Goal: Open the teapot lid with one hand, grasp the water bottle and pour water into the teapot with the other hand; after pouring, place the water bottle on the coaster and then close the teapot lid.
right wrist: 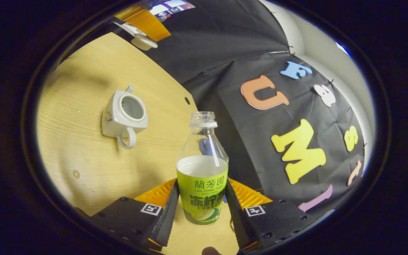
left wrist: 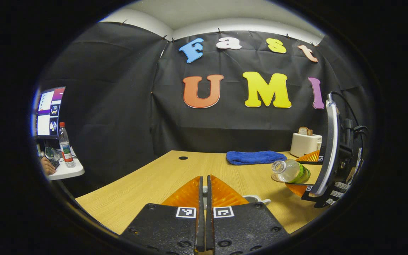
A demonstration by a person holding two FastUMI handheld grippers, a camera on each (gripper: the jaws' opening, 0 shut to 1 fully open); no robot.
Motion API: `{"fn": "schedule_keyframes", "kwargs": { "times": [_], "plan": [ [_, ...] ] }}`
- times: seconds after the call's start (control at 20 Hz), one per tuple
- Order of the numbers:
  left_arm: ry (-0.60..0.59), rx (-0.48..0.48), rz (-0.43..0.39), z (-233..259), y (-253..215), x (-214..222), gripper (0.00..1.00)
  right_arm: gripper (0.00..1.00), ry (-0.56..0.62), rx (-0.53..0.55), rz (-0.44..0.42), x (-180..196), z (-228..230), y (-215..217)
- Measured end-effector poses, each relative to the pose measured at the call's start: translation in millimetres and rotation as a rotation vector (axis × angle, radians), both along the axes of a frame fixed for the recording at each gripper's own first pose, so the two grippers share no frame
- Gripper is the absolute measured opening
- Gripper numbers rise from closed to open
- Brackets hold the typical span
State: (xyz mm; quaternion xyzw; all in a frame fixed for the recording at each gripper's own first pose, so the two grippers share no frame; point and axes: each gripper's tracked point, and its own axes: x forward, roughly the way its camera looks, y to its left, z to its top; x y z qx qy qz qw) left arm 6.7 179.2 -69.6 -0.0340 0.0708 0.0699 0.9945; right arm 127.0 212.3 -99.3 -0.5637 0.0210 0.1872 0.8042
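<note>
Jaws of the right gripper (right wrist: 201, 202) clamp a clear, uncapped plastic water bottle (right wrist: 202, 170), green-labelled, above the wood-grain worktop (right wrist: 83, 156). White ceramic teapot (right wrist: 123, 117) stands lidless there. Left gripper (left wrist: 204, 191) pinches its lid (right wrist: 143, 41).

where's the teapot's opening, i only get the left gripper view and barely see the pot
Observer: In the right gripper view the teapot stands on the table with its lid off and its mouth bare.
Operator: so do i have the lid
Observer: Yes. The lid hangs in the fingers of the left gripper, apart from the pot.
Operator: how full is the bottle
Observer: The water bottle is clamped in the right gripper, and its liquid reaches about the top of the label.
</note>
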Motion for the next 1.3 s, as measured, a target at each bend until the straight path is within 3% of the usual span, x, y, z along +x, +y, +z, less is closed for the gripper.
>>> {"fn": "schedule_keyframes", "kwargs": {
  "times": [0.2,0.7,1.3],
  "plan": [
    [0.014,-0.009,0.005,-8,9,-2,0.04,0.70,-0.096,-0.164,0.058,5,11,13],
    [0.014,-0.013,-0.006,-11,15,-5,0.04,0.70,-0.242,-0.433,0.165,7,13,32],
    [0.018,-0.002,-0.005,-13,20,-7,0.04,0.70,-0.406,-0.676,0.269,-3,31,44]
  ]
}}
